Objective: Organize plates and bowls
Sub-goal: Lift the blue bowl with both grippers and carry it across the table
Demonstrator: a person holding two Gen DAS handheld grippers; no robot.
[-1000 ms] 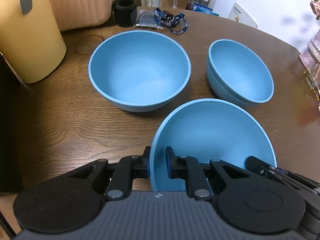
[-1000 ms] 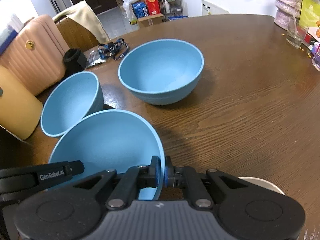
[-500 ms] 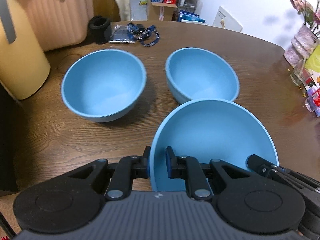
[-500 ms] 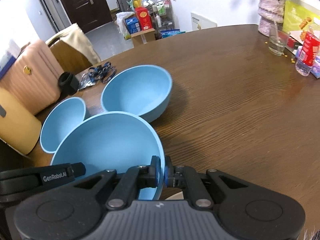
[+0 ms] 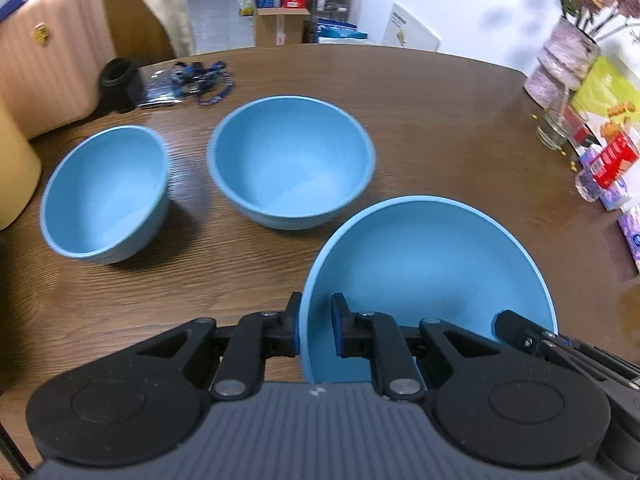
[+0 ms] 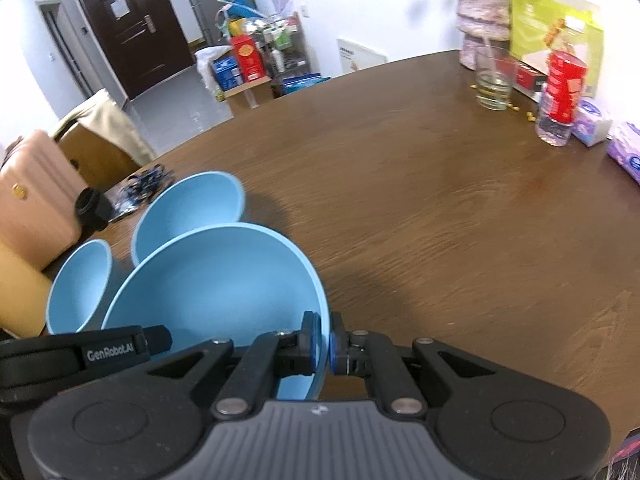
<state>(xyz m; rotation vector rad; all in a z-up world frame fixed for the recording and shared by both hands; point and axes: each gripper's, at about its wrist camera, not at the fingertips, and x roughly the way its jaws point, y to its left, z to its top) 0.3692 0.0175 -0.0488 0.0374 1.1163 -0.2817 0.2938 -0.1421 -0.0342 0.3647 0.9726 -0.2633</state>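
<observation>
Large blue bowl (image 5: pixel 432 264) tilted above the table, two more blue bowls (image 5: pixel 292 160) upright side by side beyond.

Near rim of held bowl (image 5: pixel 432 264) behind gripper body.

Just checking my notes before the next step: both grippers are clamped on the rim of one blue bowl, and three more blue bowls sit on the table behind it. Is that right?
Not quite. Only two more blue bowls sit on the table behind it: a smaller bowl and a larger bowl, clear in the left wrist view. The rest holds: the left gripper and right gripper are both clamped on the rim of the held bowl.
</observation>
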